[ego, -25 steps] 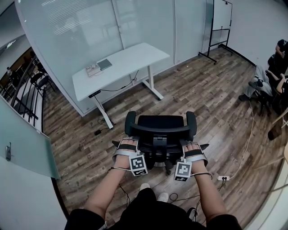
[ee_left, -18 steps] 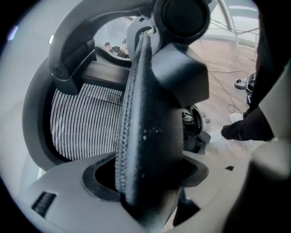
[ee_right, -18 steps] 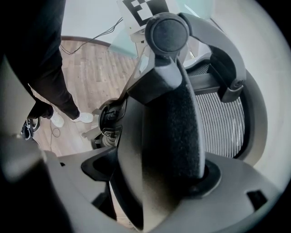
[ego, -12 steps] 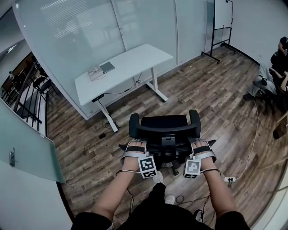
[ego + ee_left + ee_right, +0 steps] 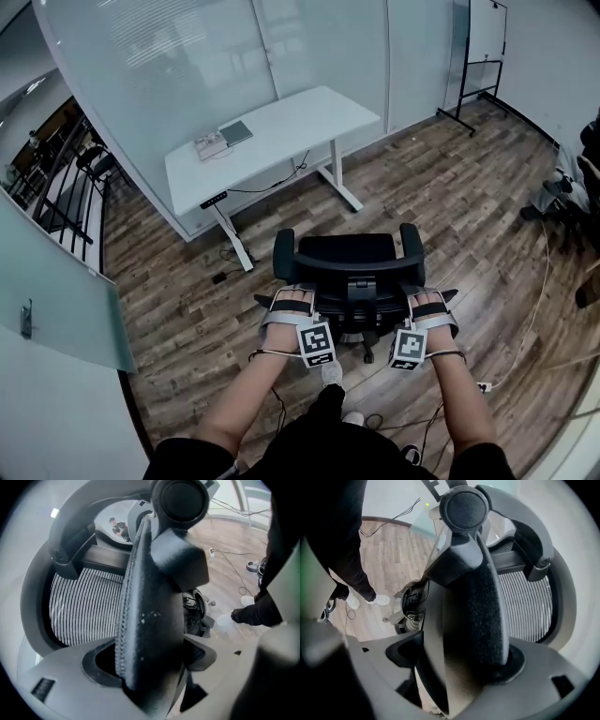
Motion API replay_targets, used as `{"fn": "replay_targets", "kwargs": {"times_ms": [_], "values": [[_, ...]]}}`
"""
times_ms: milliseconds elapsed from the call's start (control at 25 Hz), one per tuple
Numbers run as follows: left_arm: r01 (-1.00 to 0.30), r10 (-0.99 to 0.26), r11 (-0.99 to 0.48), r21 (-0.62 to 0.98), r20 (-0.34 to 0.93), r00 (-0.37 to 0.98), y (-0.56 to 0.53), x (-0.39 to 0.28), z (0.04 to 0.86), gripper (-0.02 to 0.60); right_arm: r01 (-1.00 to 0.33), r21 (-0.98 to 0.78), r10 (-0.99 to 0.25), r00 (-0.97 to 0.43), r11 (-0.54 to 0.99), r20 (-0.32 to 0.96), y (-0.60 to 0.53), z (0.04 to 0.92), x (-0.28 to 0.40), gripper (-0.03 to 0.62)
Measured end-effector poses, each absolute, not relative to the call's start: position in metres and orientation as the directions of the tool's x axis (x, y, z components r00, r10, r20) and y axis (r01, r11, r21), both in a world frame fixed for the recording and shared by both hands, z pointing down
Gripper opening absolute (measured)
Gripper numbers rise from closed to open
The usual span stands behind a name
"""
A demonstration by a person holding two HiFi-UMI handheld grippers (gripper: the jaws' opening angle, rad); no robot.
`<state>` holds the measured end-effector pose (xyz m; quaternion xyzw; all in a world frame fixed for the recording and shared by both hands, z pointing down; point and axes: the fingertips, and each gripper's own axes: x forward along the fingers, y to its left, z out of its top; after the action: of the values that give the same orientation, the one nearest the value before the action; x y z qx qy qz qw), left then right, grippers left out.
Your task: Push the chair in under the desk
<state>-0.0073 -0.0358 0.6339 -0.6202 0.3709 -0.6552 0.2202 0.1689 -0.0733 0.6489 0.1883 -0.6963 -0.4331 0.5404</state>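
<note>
A person wears a black short-sleeved top [image 5: 187, 457], black trousers [image 5: 309, 436] and white shoes [image 5: 332, 374]. Each hand carries a pale grey gripper crossed by black bands: the left gripper [image 5: 292, 298] and the right gripper [image 5: 427, 302]. Each gripper bears a cube with black-and-white square markers, the left cube [image 5: 317, 343] and the right cube [image 5: 408, 348]. A thin dark cable [image 5: 255, 354] loops beside the left wrist, and another cable [image 5: 452, 354] beside the right. The right gripper's grey jaws are closing, with the chair's dark back edge [image 5: 473, 602] between them.
</note>
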Motion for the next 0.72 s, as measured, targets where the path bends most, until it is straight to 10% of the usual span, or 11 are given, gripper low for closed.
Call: {"fn": "replay_targets", "kwargs": {"times_ms": [720], "values": [[-0.233, -0.677, -0.676, -0.699, 0.714, -0.177, -0.122, -0.053, 0.647, 0.368, 0.266, 0.773, -0.674, -0.380, 0.576, 0.633, -0.174, 0.664, 0.121, 0.408]]}}
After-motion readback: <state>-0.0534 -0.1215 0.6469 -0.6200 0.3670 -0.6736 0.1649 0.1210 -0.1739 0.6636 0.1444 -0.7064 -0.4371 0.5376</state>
